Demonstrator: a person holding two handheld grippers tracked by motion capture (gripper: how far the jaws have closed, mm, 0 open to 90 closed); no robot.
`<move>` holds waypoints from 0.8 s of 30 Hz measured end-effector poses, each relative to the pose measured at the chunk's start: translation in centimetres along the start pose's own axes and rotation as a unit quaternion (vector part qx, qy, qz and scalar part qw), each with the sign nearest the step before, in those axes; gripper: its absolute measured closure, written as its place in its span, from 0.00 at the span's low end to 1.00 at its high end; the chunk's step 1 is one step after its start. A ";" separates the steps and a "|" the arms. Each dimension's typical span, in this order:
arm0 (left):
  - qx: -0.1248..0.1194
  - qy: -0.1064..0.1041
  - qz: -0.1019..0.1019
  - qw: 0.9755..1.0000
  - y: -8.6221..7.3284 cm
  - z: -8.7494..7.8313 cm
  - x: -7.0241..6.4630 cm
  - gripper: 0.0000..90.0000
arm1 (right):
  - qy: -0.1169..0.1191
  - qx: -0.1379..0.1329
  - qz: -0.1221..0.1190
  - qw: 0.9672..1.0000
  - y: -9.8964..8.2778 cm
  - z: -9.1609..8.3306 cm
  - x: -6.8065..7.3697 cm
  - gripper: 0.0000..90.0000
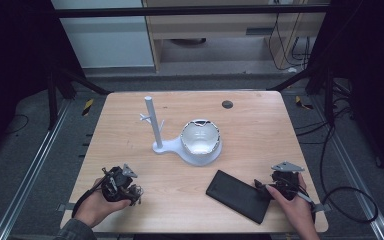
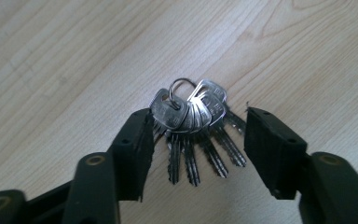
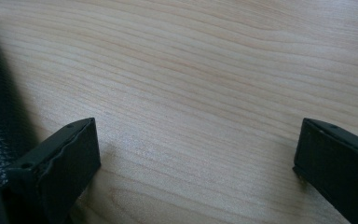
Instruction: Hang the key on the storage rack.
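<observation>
- At the near left of the table (image 1: 130, 107), my left gripper (image 1: 136, 194) sits low over the keys (image 2: 193, 123), held in the left hand (image 1: 97, 207).
- In the left gripper view, the keys lie flat on the wood between the two jaws: a bunch of silver keys on one ring (image 2: 182, 86), blades fanned toward the camera.
- The left jaw touches the outermost key; the right jaw stands clear of the bunch with a gap of wood showing. So the tongs are partly open around the keys, not yet clamped on them.
- At the near right, my right gripper (image 1: 261, 186) rests at the right end of the wallet (image 1: 240, 196), held in the right hand (image 1: 295, 210).
- In the right gripper view, its jaws stand wide apart over bare wood; the wallet lies just outside the left jaw, at the frame's left edge. Those tongs are open and grip nothing.
- Past the middle of the table stands a white stand (image 1: 151, 122) with a bowl (image 1: 200, 137) on its base, well apart from both grippers.
</observation>
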State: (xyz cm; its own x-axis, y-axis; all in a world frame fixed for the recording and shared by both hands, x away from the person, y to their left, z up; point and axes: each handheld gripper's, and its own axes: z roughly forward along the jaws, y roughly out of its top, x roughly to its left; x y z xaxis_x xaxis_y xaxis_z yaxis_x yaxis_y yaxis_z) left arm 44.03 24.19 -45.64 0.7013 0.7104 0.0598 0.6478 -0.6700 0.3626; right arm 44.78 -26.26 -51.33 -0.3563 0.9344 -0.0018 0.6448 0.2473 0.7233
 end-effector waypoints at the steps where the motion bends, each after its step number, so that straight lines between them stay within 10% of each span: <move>1: 0.004 0.000 0.001 1.000 0.0 0.2 0.1 0.50 | 0.000 0.000 -0.001 1.000 0.0 0.0 0.0 0.00; 16: 0.012 -0.029 -0.007 0.999 -0.3 1.4 2.0 0.52 | 0.002 0.000 0.001 1.000 0.0 -0.1 0.1 0.00; 24: 0.026 -0.018 -0.004 1.000 -0.2 1.0 1.5 0.77 | 0.000 0.000 -0.002 1.000 -0.1 -0.1 0.1 0.00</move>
State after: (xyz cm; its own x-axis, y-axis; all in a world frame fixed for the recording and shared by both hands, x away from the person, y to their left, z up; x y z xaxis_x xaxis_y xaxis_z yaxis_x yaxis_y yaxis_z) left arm 45.26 25.18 -46.58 0.7060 0.7078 0.0230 0.6668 -0.6754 0.3149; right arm 44.67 -26.20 -51.33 -0.3589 0.9334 -0.0037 0.6435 0.2503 0.7234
